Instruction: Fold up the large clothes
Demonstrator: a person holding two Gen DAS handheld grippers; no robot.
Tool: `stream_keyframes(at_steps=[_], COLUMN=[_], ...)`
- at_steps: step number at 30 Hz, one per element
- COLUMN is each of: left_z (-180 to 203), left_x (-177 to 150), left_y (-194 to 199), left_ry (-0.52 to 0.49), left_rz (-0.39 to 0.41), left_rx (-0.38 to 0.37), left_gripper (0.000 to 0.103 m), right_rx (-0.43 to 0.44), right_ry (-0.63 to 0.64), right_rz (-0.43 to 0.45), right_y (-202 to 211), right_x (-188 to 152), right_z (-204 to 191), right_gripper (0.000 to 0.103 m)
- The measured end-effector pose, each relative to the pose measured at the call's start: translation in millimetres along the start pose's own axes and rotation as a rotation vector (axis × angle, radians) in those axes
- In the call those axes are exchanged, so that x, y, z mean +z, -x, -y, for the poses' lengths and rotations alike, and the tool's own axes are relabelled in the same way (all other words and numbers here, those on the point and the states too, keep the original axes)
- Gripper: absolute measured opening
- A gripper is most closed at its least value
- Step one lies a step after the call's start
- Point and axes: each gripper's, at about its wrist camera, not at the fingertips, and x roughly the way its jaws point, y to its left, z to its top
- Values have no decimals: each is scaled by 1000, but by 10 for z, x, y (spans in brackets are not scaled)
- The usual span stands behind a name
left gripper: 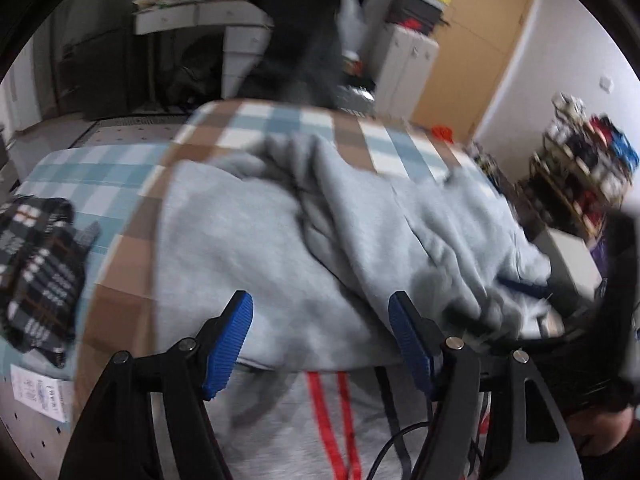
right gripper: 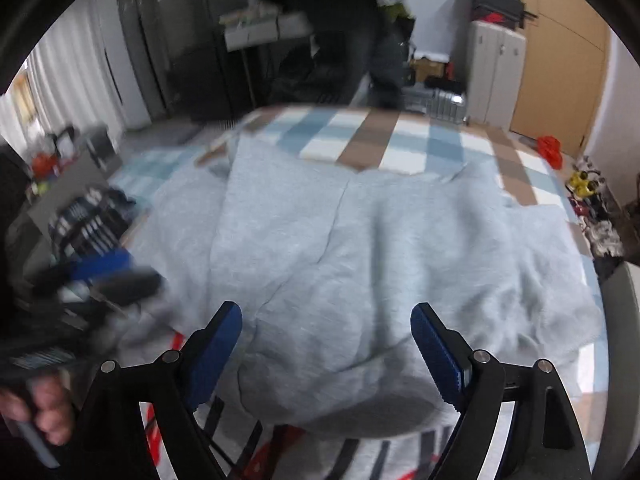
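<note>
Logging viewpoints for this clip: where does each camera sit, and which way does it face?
Left wrist: on the left claw, facing forward and down over the grey garment on the checked cover; its open blue fingers show.
Right wrist: on the right claw, aimed likewise; open fingers, the other claw and a hand show.
Shared: garment, cover, the dark plaid garment, the wooden door.

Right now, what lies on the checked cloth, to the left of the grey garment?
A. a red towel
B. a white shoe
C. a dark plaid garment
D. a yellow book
C: a dark plaid garment lies on the checked cloth, left of the grey garment.
</note>
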Motion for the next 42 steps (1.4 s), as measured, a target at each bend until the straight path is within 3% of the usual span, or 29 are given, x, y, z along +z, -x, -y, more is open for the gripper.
stream_keyframes(at_steps=[2,5,9,11,12,14,17,19,24,28,30,33,36,38,42], left_z=[-131,-274,-336,-315,-326,-368,-456,-494,-618,-607,-581,-555,-487,-441,-366], left_x=[32,59,83,107,119,131,141,157,206,195,174,160,155,147,121], left_y=[105,212,388,498,550,623,675,658,546,572,572,543,493,457,415], left_ry=[47,107,161,160,162,175,188,183,209,201,199,196,178,169,150], left_rz=[14,6,21,69,91,121,155,169,146,138,129,117,103,89,74], left_rx=[-28,-91,-148,-135,-127,-135,-100,-62,-58,-65,-69,-71,-66,-57,-39], left_gripper=[83,83,83,83,83,83,83,83,83,83,83,83,83,83,83], right_rx=[-29,-64,60,80,78,63,63,25,-32,-131,-77,-33,-105,-165,-128], right_ry=[27,98,19,2,-9,-58,-217,-254,-90,57,42,25,31,3,-134], right_rz=[-136,-121,76,133,147,111,-20,-75,-281,-208,-177,-80,-13,-74,-256], right_y=[-297,-170,351,422,366,86,-535,-886,-1482,-1407,-1244,-825,-515,-585,-899], right_x=[-73,41,556,865,1056,1404,1824,1967,1668,1510,1541,1615,1642,1557,1118], right_z=[-81,-227,-227,-258,-276,-261,-137,-146,-496,-751,-712,-497,-79,275,880], right_gripper=[87,86,87,97,103,103,101,100,93,93,90,89,92,93,93])
